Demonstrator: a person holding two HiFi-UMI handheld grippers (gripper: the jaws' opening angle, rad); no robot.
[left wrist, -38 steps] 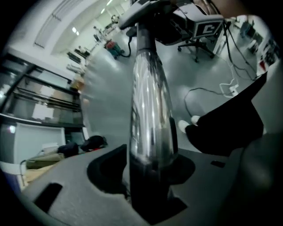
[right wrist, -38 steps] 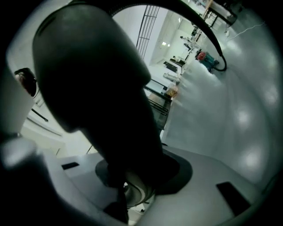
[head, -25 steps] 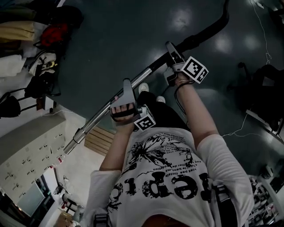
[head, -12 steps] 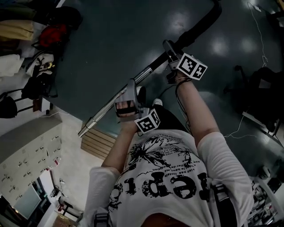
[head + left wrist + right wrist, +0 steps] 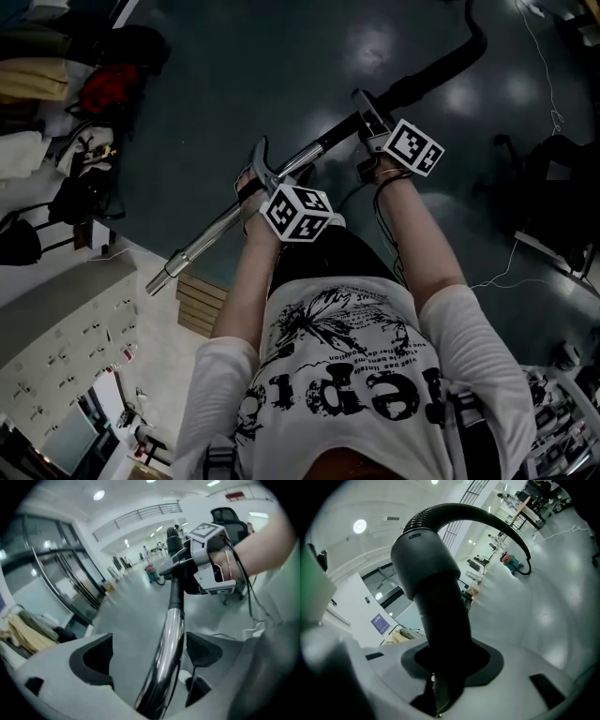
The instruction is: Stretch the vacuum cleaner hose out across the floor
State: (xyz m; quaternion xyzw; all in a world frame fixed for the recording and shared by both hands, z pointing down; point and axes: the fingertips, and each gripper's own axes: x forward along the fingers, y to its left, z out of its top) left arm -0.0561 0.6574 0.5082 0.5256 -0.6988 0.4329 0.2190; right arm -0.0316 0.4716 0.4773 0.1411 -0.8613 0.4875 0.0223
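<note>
The vacuum's chrome tube (image 5: pixel 225 220) slants from lower left up to a black handle, where the ribbed black hose (image 5: pixel 441 66) curves off to the upper right. My left gripper (image 5: pixel 255 169) straddles the tube (image 5: pixel 171 634); its jaws stand apart, with a wide gap on the left and the right pad (image 5: pixel 204 651) close to the metal. The right gripper (image 5: pixel 364 103) is shut on the black handle (image 5: pixel 440 620) at the hose end. From there the hose (image 5: pixel 487 515) arches up and away to the floor.
A wooden pallet (image 5: pixel 202 300) lies under the tube's free end, beside a white counter. Bags and clothes (image 5: pixel 103 84) pile up at the left. Dark chairs (image 5: pixel 553 187) and a thin cable (image 5: pixel 553 84) are on the floor at the right.
My left gripper has rolled over, so its marker cube now faces up, and it has shifted along the tube. The tube's free end swung a little. The right gripper stayed put.
</note>
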